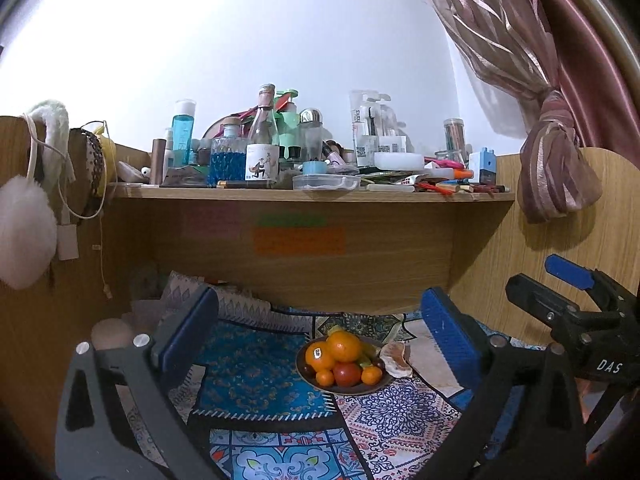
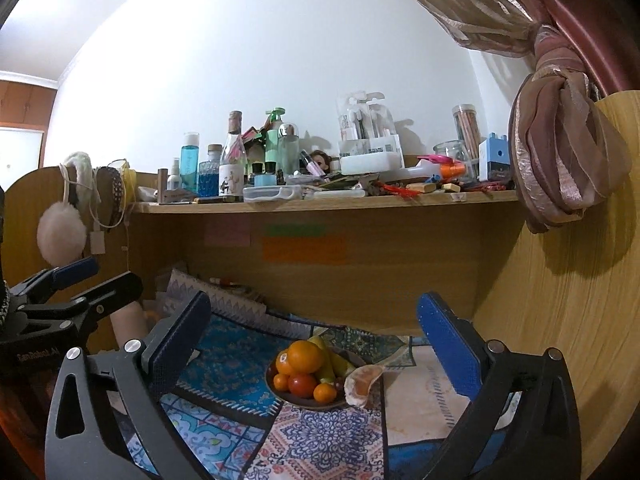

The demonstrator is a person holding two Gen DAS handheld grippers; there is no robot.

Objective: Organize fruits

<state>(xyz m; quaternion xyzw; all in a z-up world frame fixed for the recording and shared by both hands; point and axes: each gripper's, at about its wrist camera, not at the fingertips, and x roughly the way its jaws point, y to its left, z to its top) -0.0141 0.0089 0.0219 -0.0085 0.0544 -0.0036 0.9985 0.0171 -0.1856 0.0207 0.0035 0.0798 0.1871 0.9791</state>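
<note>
A dark bowl (image 1: pixel 352 390) piled with fruit sits on the patterned cloth; it also shows in the right wrist view (image 2: pixel 308 403). It holds large oranges (image 1: pixel 343 346) (image 2: pixel 306 356), small oranges, a red tomato (image 1: pixel 346 374) (image 2: pixel 302 385) and greenish bananas (image 2: pixel 332 362). A shell-shaped dish (image 1: pixel 396 360) (image 2: pixel 360 386) lies just right of the bowl. My left gripper (image 1: pixel 320 332) is open and empty, held back from the bowl. My right gripper (image 2: pixel 316 336) is open and empty, also short of the bowl. Each gripper shows at the edge of the other's view.
A wooden shelf (image 1: pixel 312 193) overhangs the desk, crowded with bottles (image 1: pixel 262 140), boxes and pens. Wooden side panels close both sides. A knotted curtain (image 1: pixel 554 160) hangs at the right. White earmuffs (image 1: pixel 24 232) hang at the left. Folded cloth (image 1: pixel 240 304) lies behind the blue mat.
</note>
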